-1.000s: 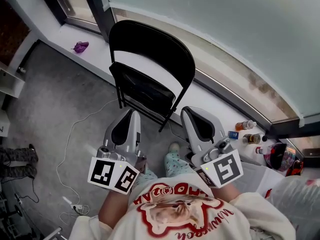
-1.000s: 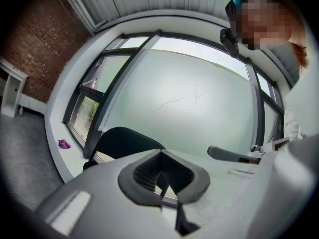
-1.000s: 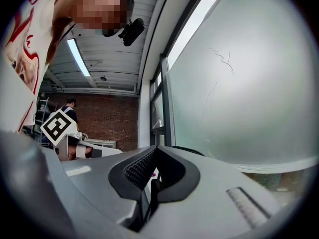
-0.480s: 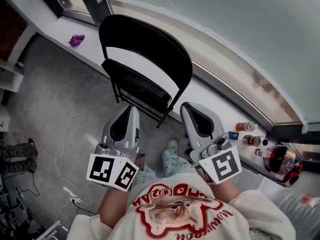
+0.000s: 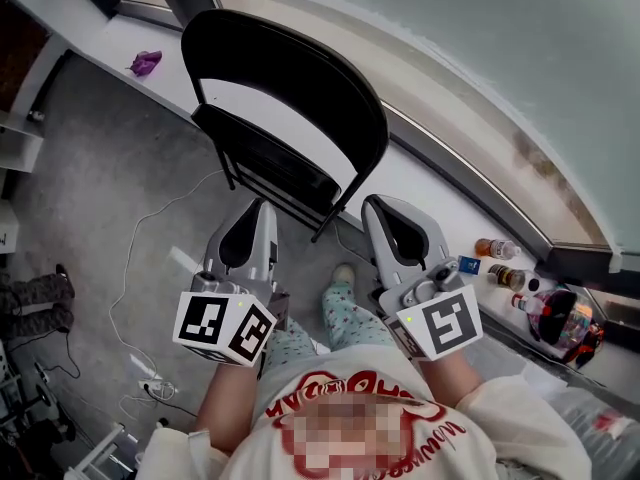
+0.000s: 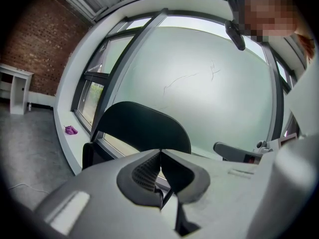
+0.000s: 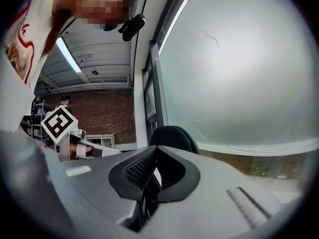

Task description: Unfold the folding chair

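The black folding chair (image 5: 300, 63) stands on the floor right against the white window ledge (image 5: 110, 48), backrest toward the ledge; it looks like a stiff, fairly heavy metal frame with smooth paint. Firm holds on the backrest's top rail and the seat's front edge (image 5: 265, 173) seem best. The left gripper (image 5: 265, 208) and right gripper (image 5: 372, 203) hover farther from the ledge, jaws closed together on nothing.
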Tool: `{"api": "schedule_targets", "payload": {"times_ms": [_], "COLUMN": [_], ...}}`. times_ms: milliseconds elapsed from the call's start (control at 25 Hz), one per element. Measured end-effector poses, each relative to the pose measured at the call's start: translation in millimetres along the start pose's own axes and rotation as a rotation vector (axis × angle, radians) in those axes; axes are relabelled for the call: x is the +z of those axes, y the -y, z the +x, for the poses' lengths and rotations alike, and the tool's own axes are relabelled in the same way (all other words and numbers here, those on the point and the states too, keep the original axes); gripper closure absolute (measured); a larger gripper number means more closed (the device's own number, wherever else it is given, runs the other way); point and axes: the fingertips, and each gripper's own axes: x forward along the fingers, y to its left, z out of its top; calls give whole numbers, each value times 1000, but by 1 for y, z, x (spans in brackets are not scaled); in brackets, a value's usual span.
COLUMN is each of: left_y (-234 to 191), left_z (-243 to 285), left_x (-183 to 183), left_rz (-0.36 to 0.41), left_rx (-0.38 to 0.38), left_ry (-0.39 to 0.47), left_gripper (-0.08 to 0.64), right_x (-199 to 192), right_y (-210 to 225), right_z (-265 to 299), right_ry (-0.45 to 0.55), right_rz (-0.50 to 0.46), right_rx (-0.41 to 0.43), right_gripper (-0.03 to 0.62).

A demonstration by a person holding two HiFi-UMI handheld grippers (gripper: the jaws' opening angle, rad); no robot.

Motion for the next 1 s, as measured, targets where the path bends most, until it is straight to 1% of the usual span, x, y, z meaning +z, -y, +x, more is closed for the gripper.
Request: {"api": "schedule_targets", "payload": {"times_ms": [160, 280, 400, 440, 520, 640, 720, 920, 1000], "left_y": [-10, -16, -26, -30, -39, -50, -54, -62, -66], "left_z": [15, 22, 34, 38, 45, 56, 63, 80, 88], "left_x": [-18, -30, -38, -40, -41, -43, -45, -55, -63], "left_rz": [-17, -28, -37, -47, -88, -154, -165, -144, -145], "left_rx": [13, 39, 84, 105, 157, 221, 251, 311, 330], "left_ry": [-36, -64, -91, -96, -96, -92, -100, -134, -148], "left_gripper": [531, 509, 436, 399, 341, 296, 280, 265, 264], "right_x": [-12, -20, -24, -25, -27, -27, -24, -27, -27], "right_y": [10, 16, 23, 24, 26, 29, 30, 33, 33], "right_z": [7, 9, 14, 15, 17, 16, 15, 15, 16], "right_ry": [-16, -31, -36, -38, -41, -39, -34, -40, -27], "right_rz": [4, 9, 9, 9, 6, 9, 9, 8, 16], "right_rx": [-4, -3, -1, 1, 4, 4, 4, 10, 19], "right_gripper": [566, 566, 566, 566, 566, 566, 566, 566, 566]}}
